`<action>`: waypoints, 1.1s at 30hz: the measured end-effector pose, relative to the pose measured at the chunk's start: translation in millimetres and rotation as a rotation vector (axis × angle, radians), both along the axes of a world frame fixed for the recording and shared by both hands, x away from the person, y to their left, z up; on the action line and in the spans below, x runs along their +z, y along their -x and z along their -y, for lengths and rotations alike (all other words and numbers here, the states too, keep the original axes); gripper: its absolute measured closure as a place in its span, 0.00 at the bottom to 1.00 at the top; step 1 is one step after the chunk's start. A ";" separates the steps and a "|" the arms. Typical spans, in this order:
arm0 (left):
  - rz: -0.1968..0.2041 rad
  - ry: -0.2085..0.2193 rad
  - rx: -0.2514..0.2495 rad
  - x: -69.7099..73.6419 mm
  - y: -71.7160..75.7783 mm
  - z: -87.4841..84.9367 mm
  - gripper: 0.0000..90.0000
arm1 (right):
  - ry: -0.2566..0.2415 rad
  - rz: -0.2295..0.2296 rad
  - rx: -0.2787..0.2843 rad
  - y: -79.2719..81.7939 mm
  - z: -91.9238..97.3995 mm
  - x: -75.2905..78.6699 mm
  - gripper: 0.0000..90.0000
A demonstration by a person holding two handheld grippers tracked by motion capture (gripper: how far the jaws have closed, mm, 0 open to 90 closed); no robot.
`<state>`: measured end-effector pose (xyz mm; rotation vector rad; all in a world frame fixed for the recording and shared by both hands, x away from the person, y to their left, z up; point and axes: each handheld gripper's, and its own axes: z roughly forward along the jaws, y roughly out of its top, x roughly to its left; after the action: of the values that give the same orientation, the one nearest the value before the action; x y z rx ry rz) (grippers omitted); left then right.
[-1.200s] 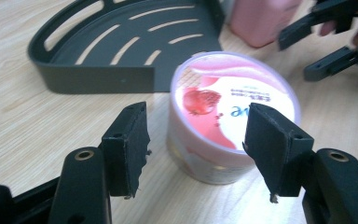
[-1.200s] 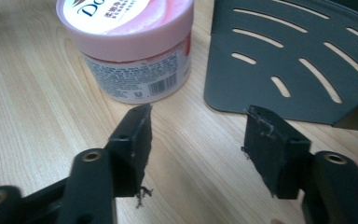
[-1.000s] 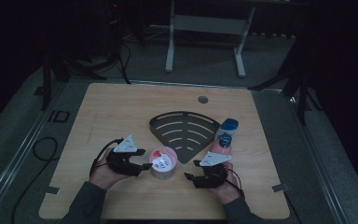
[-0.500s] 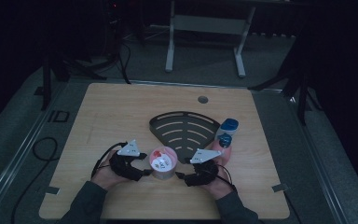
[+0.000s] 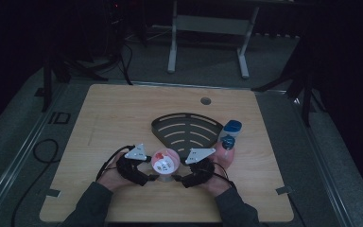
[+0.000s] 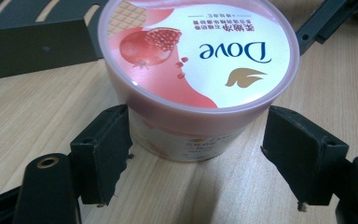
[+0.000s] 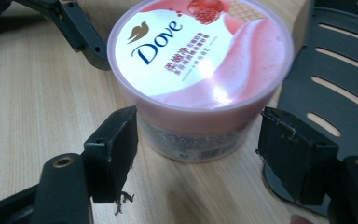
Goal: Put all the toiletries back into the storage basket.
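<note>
A pink Dove ice cream tub [image 5: 165,163] stands upright with its lid on, near the table's front middle. My left gripper [image 5: 152,177] comes at it from the left and my right gripper [image 5: 178,178] from the right. In the left gripper view the tub [image 6: 200,56] sits between the tips of the left gripper [image 6: 196,154]; one pad is close to its wall and the other stands clear. In the right gripper view the tub [image 7: 200,56] sits just beyond the right gripper [image 7: 198,149], whose pads flank its base. Both pairs of jaws have just been opening.
A black fan-shaped slotted rack [image 5: 186,127] lies just behind the tub, also visible as the rack [image 6: 32,46] and the rack [image 7: 335,79]. A blue-capped bottle [image 5: 231,126] and a small blue-lidded item [image 5: 228,142] stand right of it. A round hole [image 5: 205,100] sits farther back.
My right hand has slid left from beside the blue items to the tub. The left hand has edged in and down at the tub's other side. The tub has stayed put.
</note>
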<state>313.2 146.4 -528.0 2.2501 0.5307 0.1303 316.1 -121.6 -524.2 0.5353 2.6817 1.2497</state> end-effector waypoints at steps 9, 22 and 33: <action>0.018 -0.035 -0.013 -2.9 -1.0 2.1 0.26 | 0.019 -0.012 0.032 -5.6 -5.0 -5.7 0.25; 0.064 -0.118 -0.074 6.2 -6.0 7.9 0.25 | 0.091 0.003 0.122 -19.3 -11.4 -1.1 0.19; 0.062 -0.130 -0.074 7.6 -6.4 10.2 0.25 | 0.123 -0.009 0.146 -23.6 -13.9 2.1 0.17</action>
<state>319.6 136.1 -520.4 2.3807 0.4152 0.2012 339.7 -107.7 -522.1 0.3355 2.8258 1.1080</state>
